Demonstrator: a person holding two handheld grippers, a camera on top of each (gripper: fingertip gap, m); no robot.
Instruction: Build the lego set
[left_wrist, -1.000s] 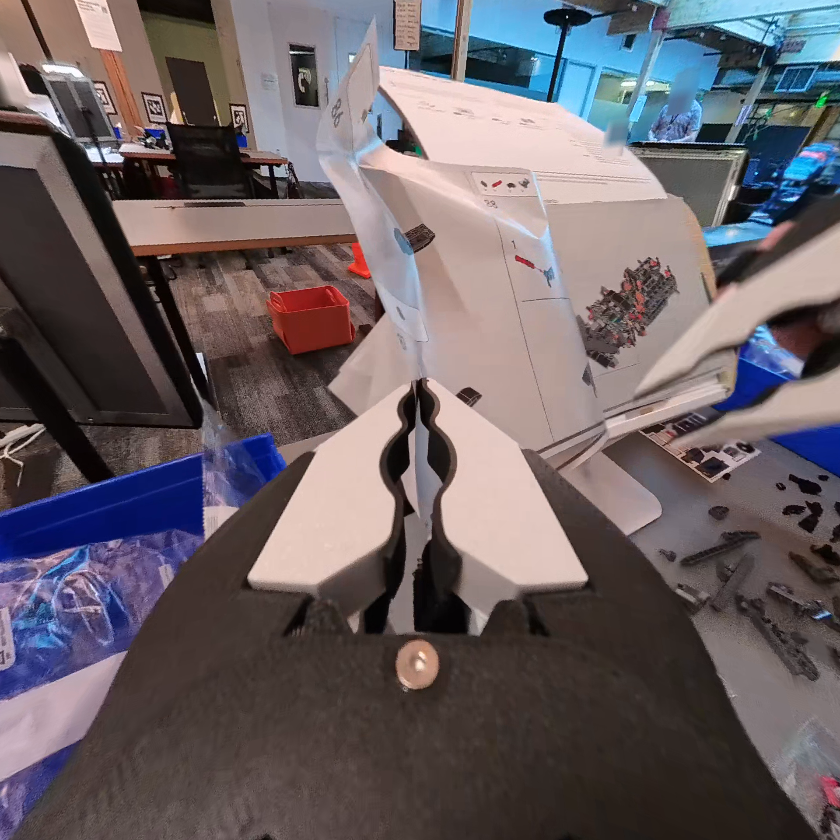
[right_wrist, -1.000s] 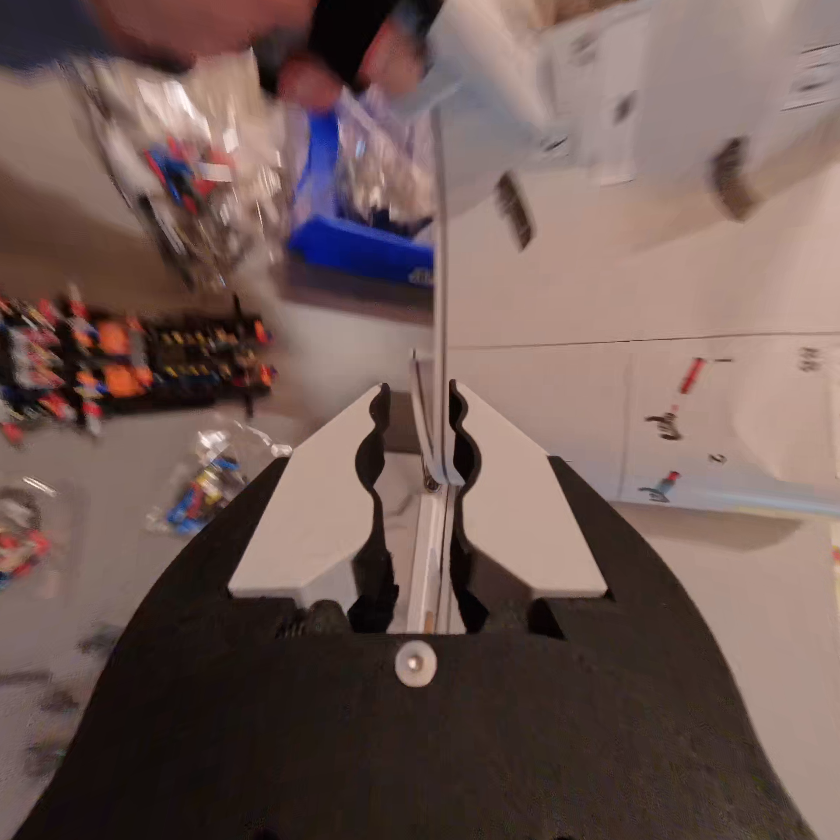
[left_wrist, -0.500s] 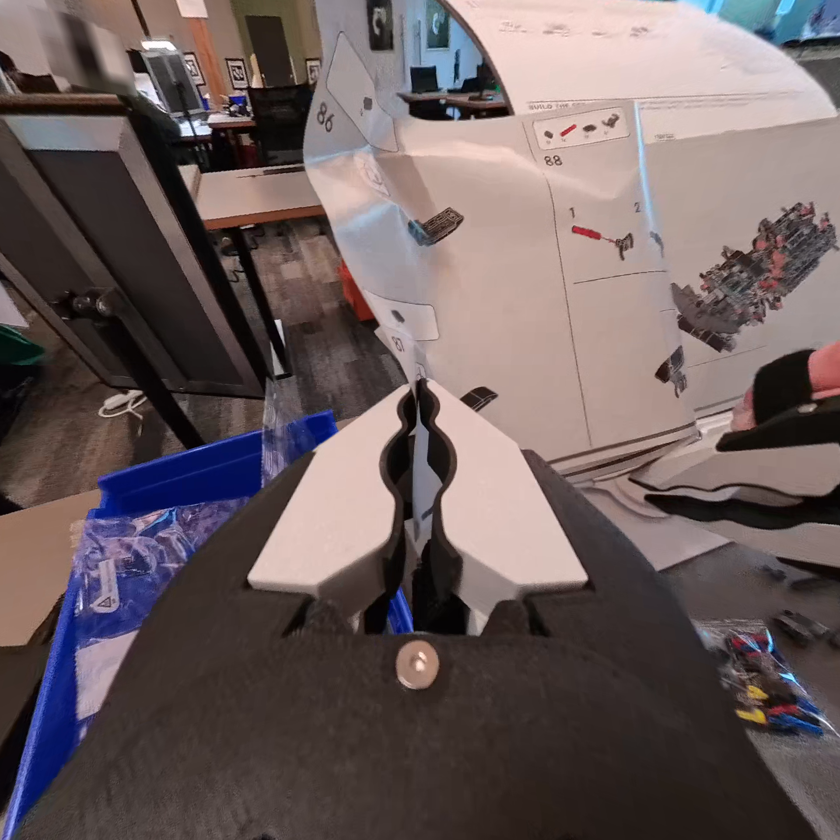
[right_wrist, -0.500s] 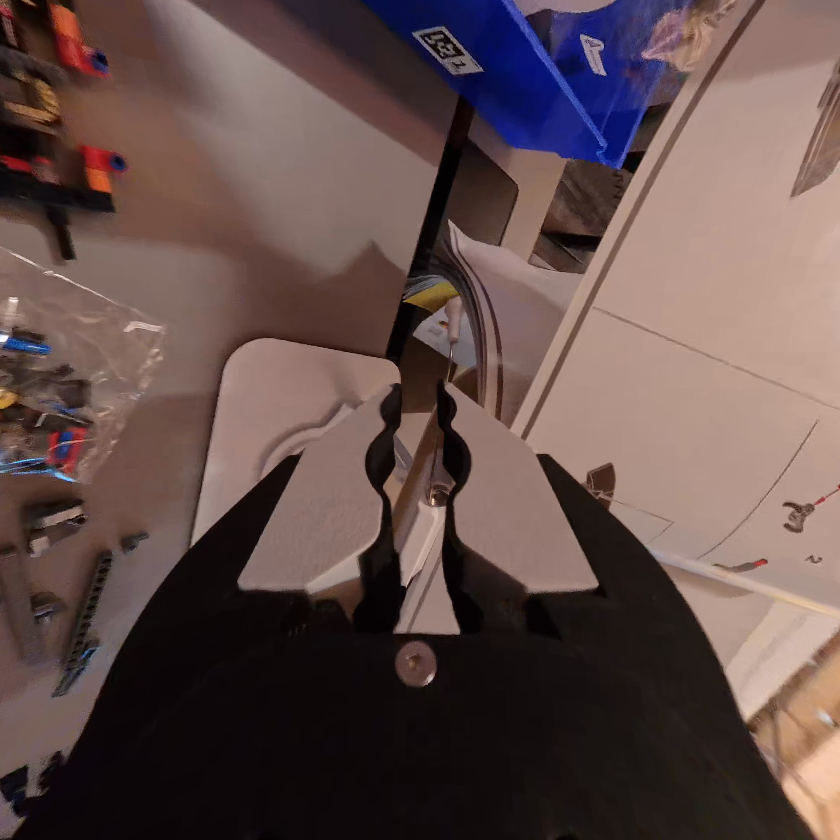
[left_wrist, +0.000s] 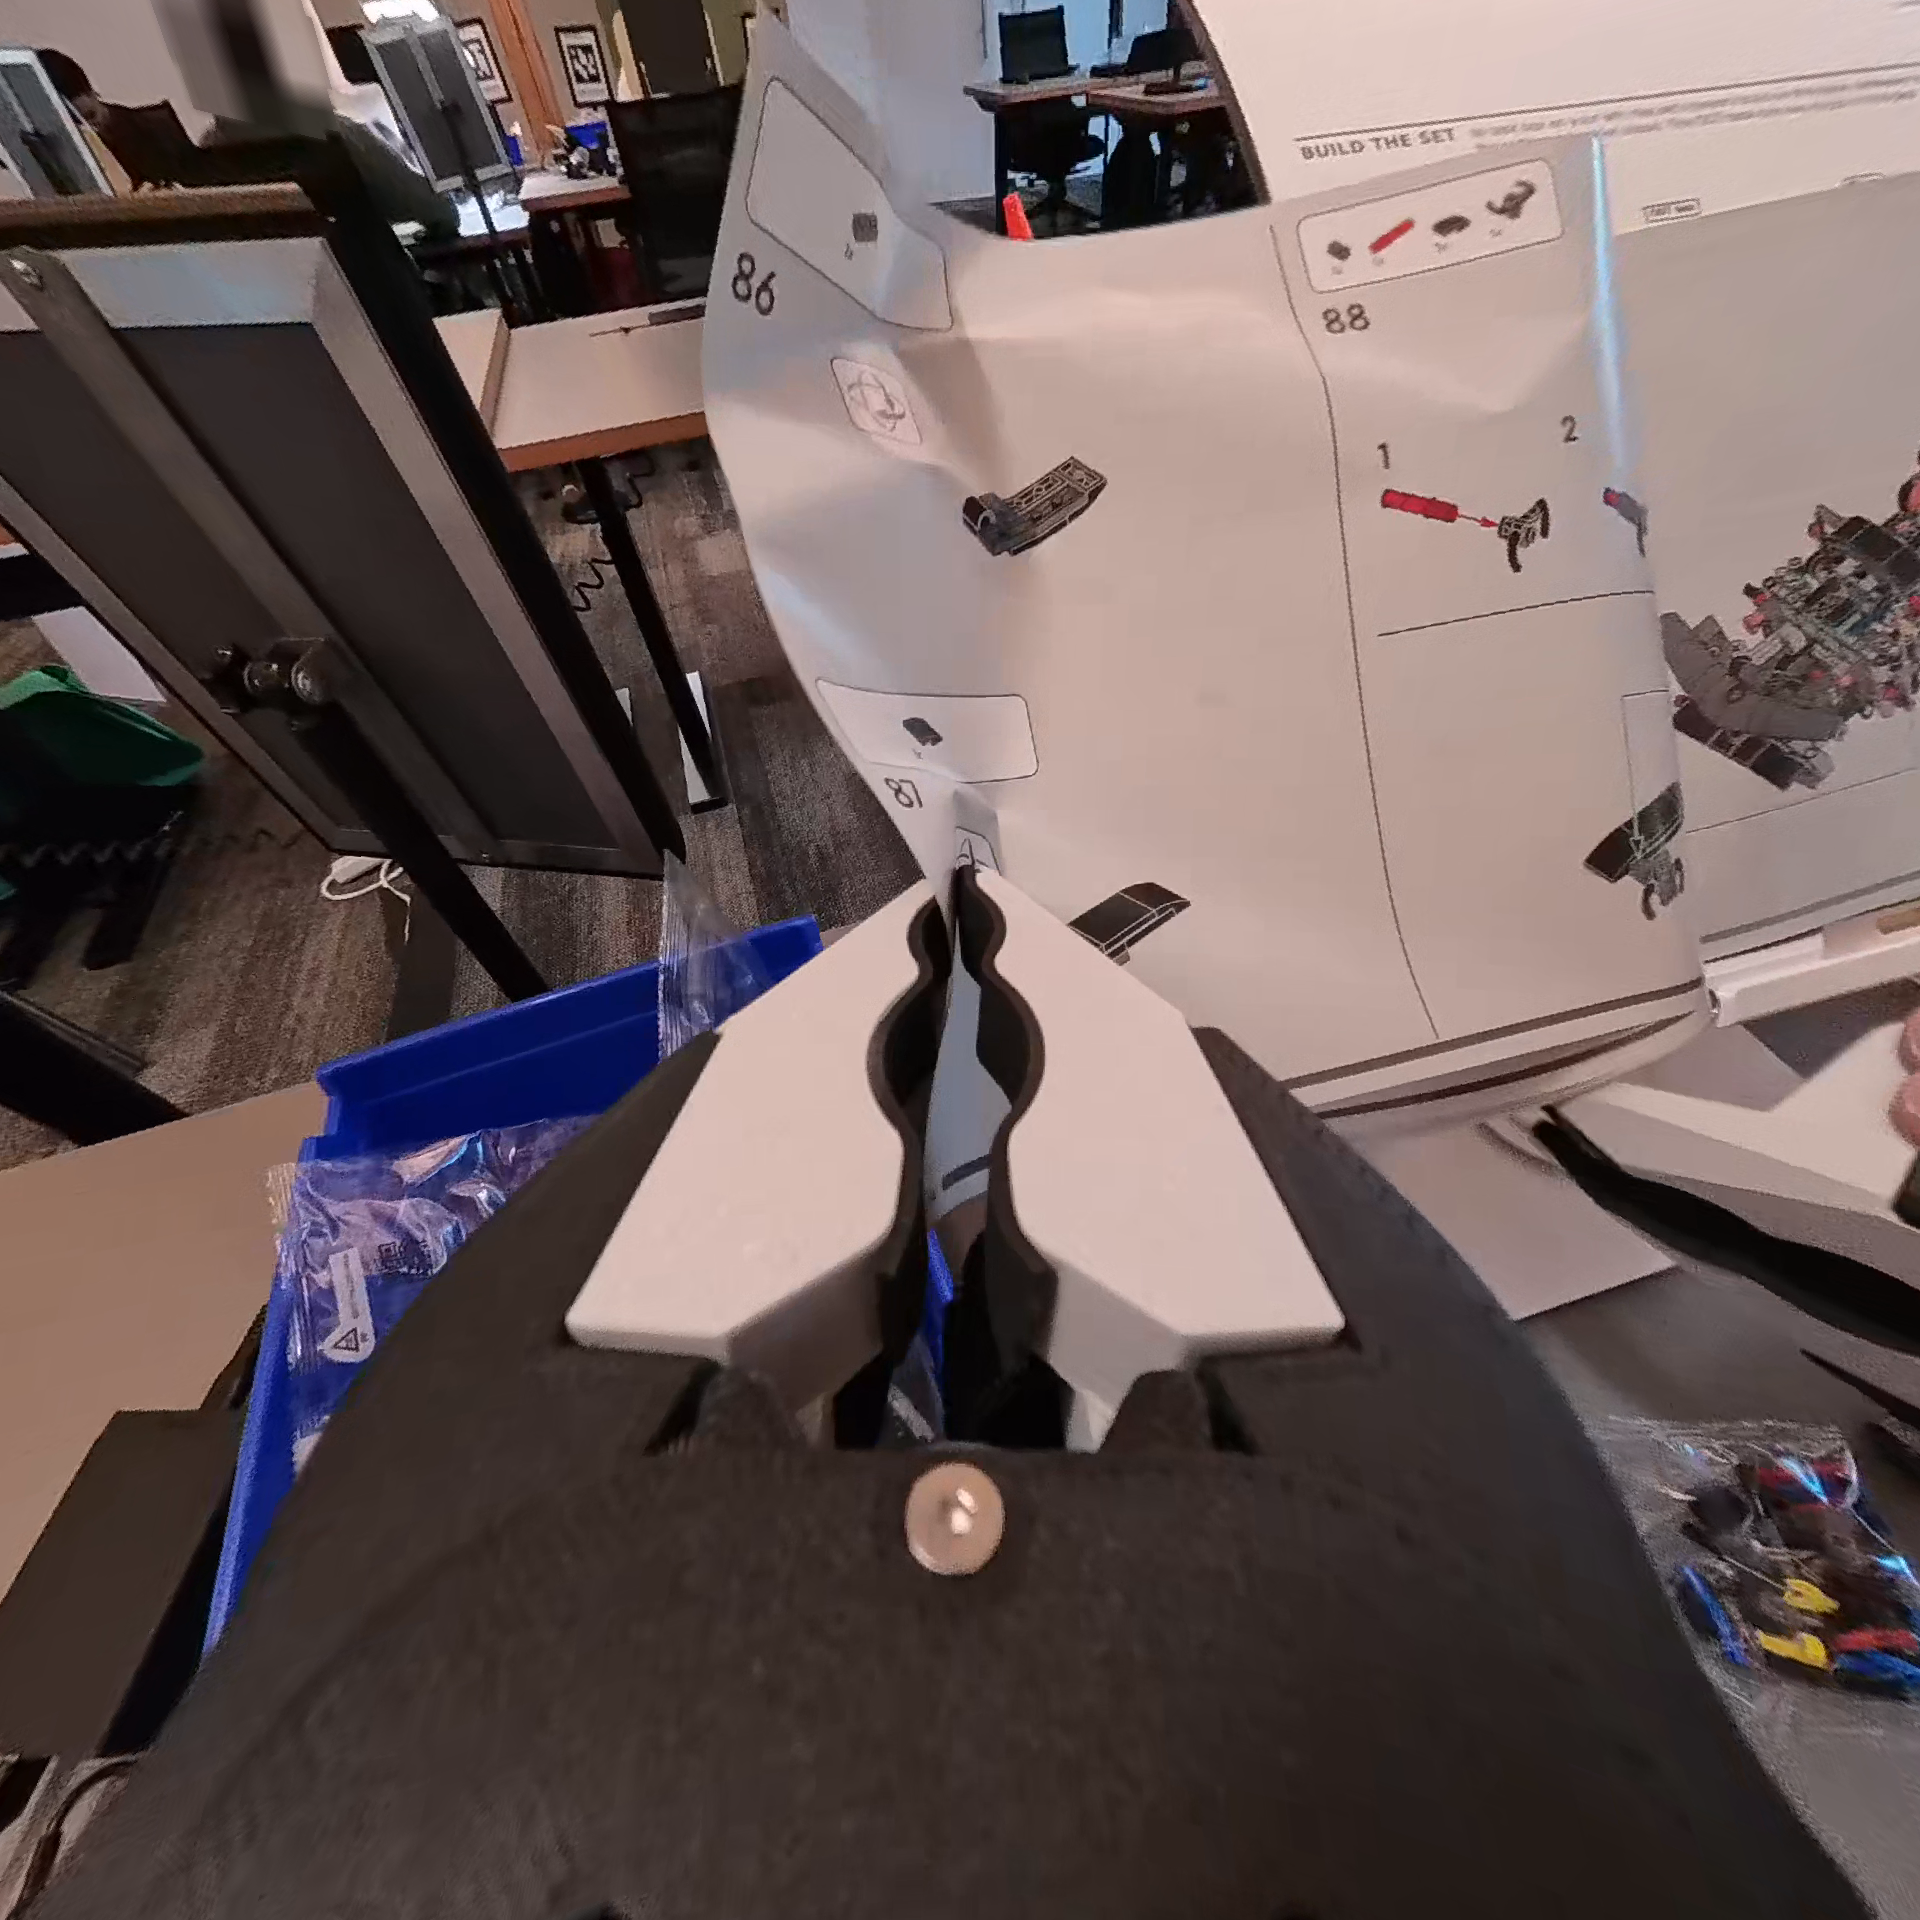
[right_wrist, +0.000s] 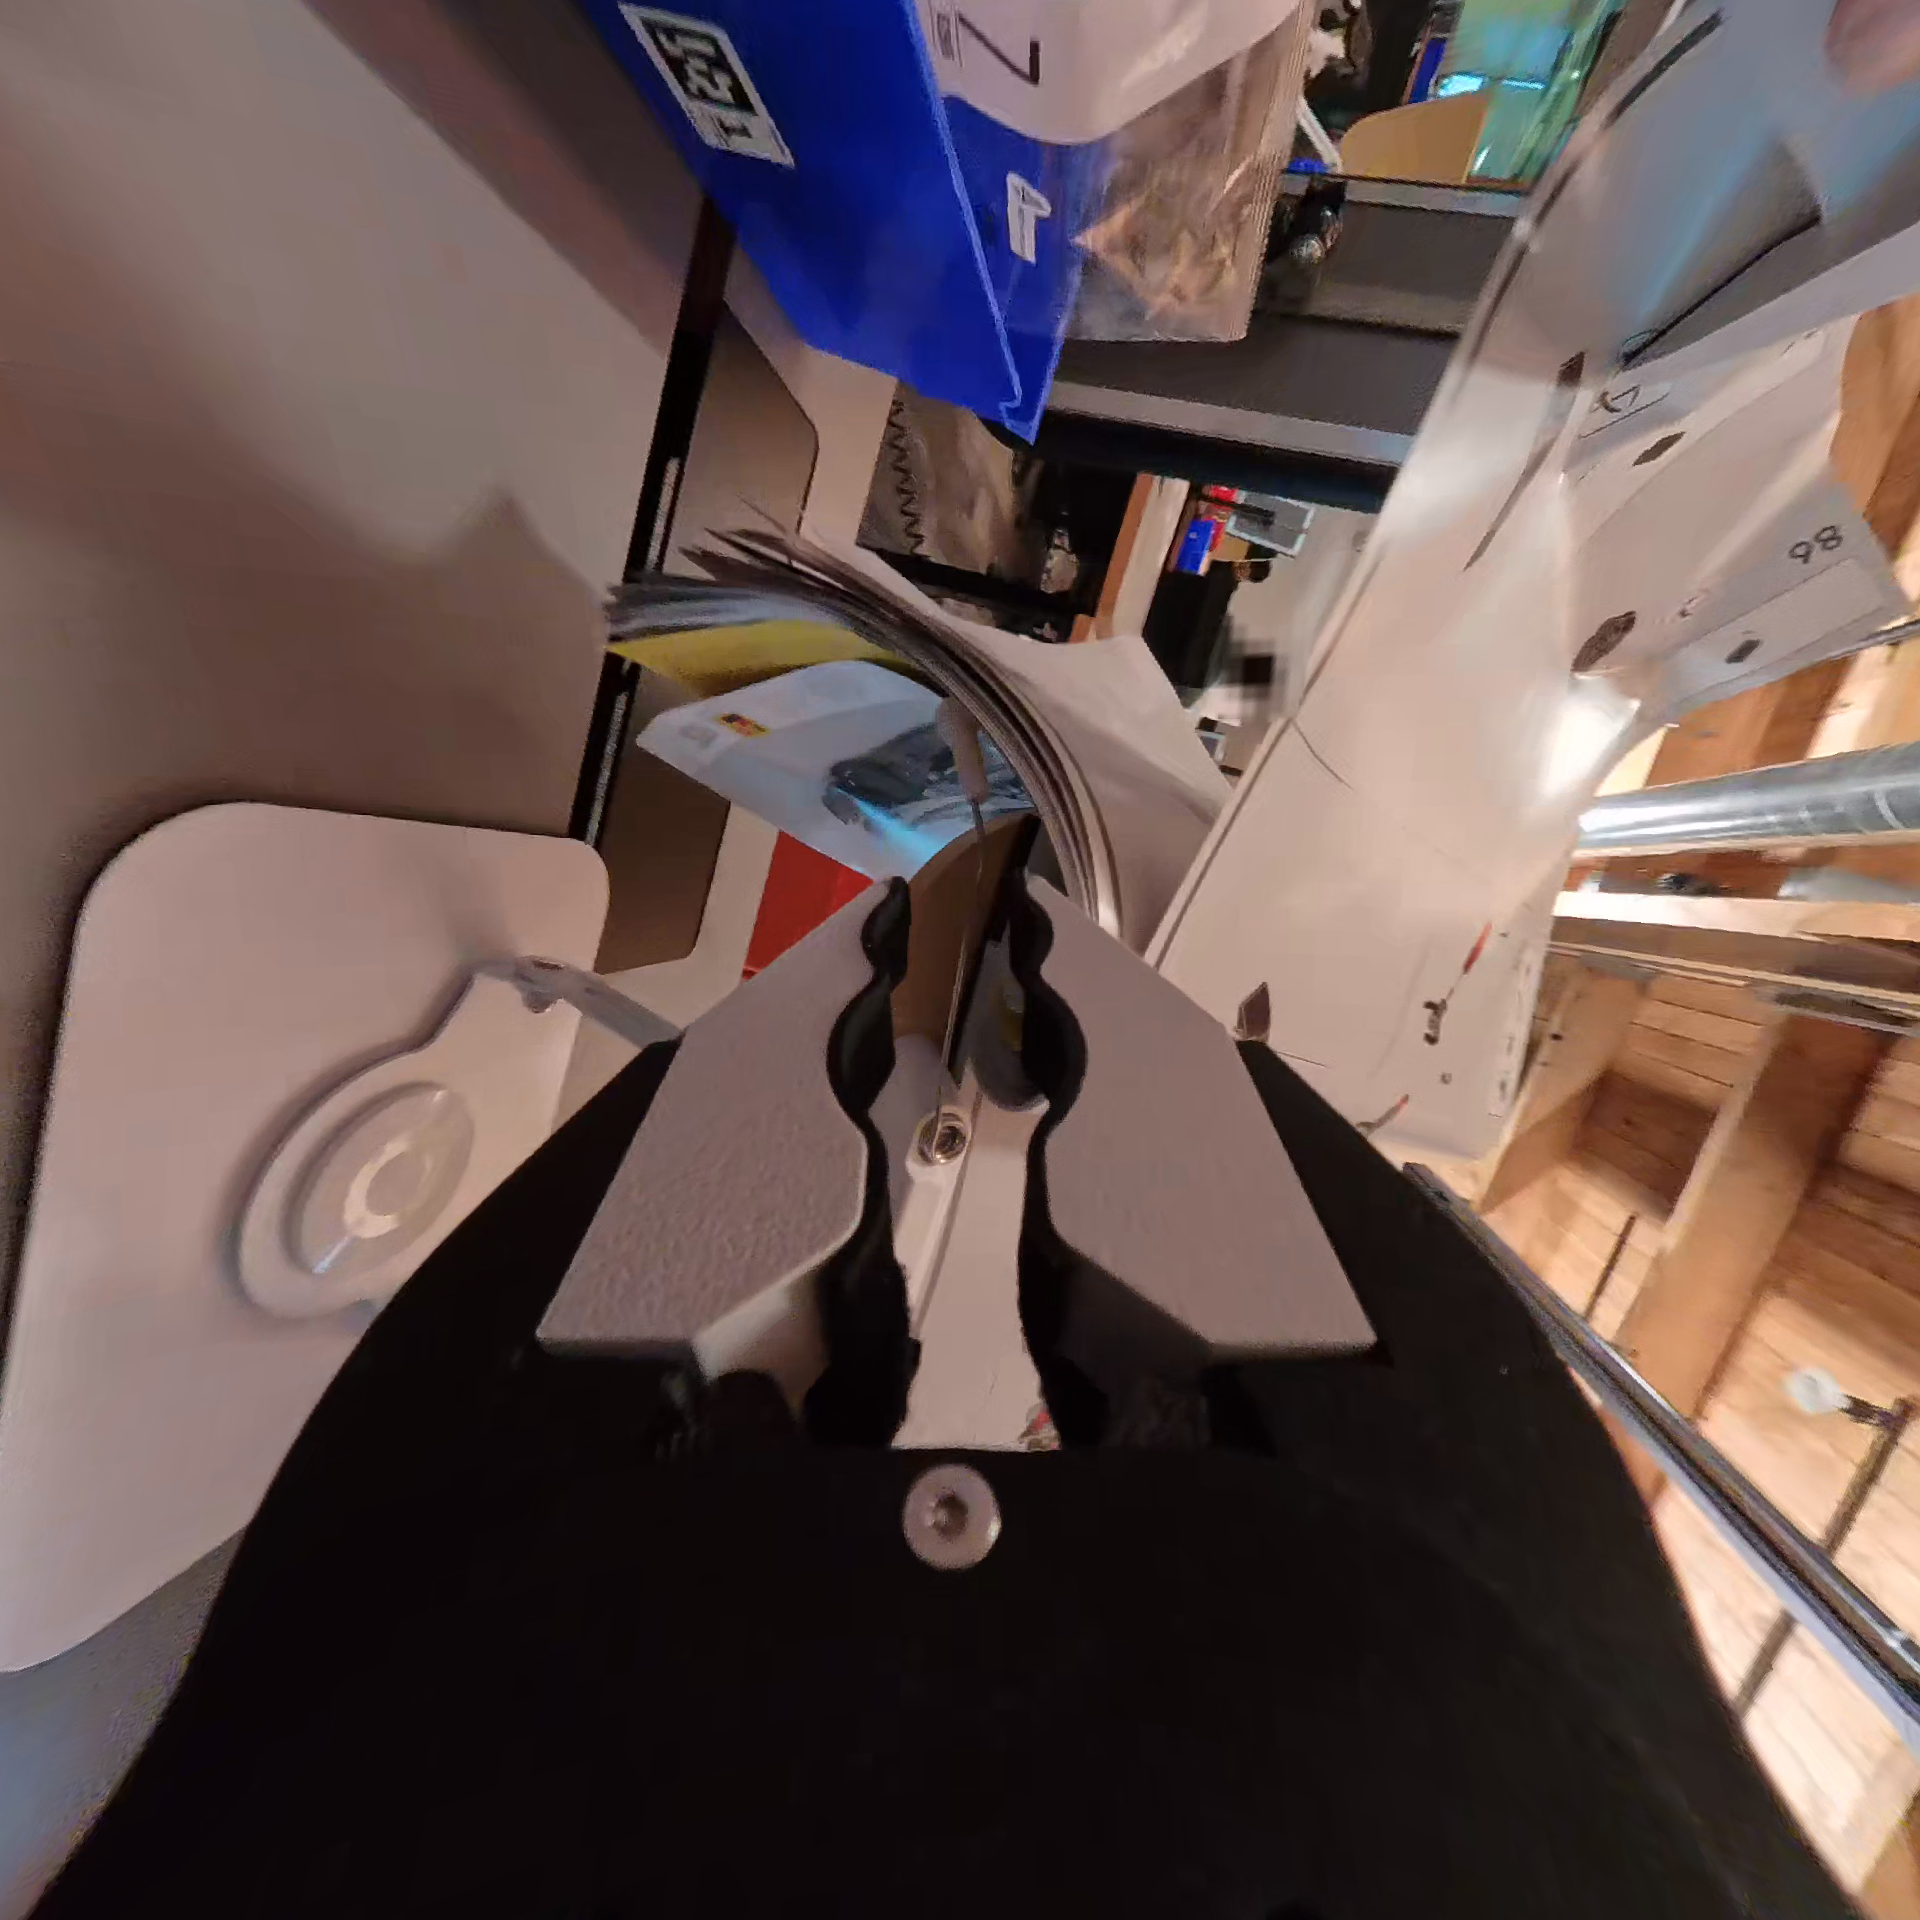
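Page-turning is the step in hand, judged from the grip. The left claw (left_wrist: 961, 894) is clenched on the lower edge of a loose page (left_wrist: 1039, 582) of the instruction booklet, at the centre of the left wrist view. The page stands raised and bowed, presumably to expose the following spread for reading. The booklet rests on a white stand (right_wrist: 260, 1091) on the bench (left_wrist: 125, 1247), which holds it upright facing the builder.

The right claw (right_wrist: 961, 914) is slightly parted at the centre of the right wrist view, straddling the stand's thin wire page-retainer (right_wrist: 966, 935); whether it actually grips the wire cannot be told. Probably it moves the retainer clear so the page can pass.

Lego parts lie in a clear bag (left_wrist: 1797, 1590) at the lower right of the left wrist view, untouched. A blue bin (left_wrist: 499, 1060) of bagged parts sits at the lower left.
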